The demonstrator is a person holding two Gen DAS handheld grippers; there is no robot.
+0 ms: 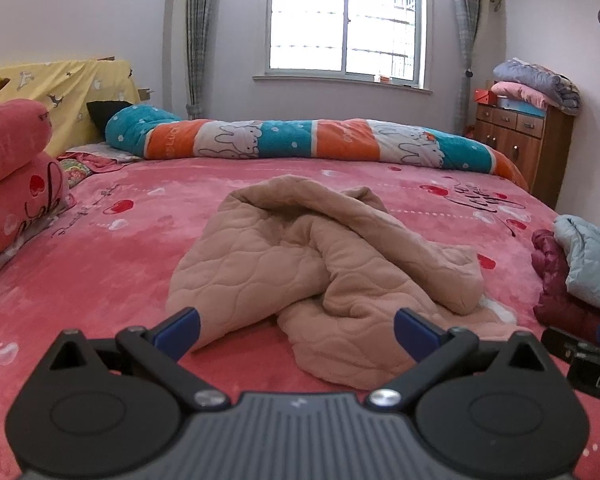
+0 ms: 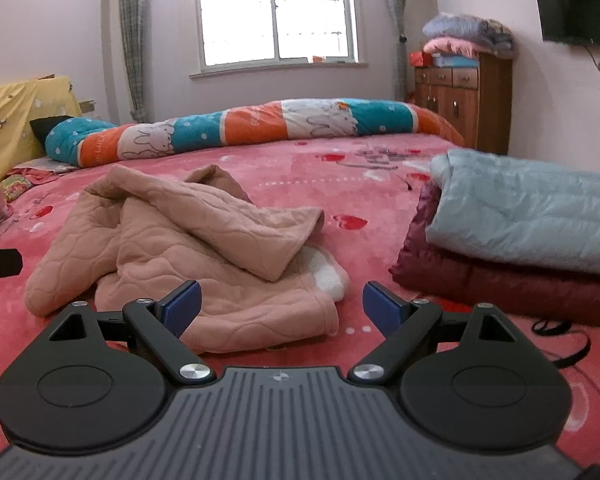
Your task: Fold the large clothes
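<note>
Crumpled near the middle of the bed (image 1: pixel 100 264), the tan quilted garment (image 1: pixel 300 264) looks soft, thick and light, best taken by its near hem (image 2: pixel 260 336), while the left gripper (image 1: pixel 296 334) and right gripper (image 2: pixel 280 306) hover spread wide, grasping nothing.

You held the left gripper (image 1: pixel 296 330) low and level, pointing forward, with its jaws spread wide and nothing between them. Its blue pads (image 1: pixel 180 330) faced each other across a broad gap, the black linkage arms splayed outward. Your right gripper (image 2: pixel 281 307) sat in much the same pose: level, forward-facing, jaws parted wide and empty, blue pads (image 2: pixel 183 307) angled inward. The edge of your right gripper's body (image 1: pixel 588 360) showed at the right margin of the left wrist view, just beside the left one.
</note>
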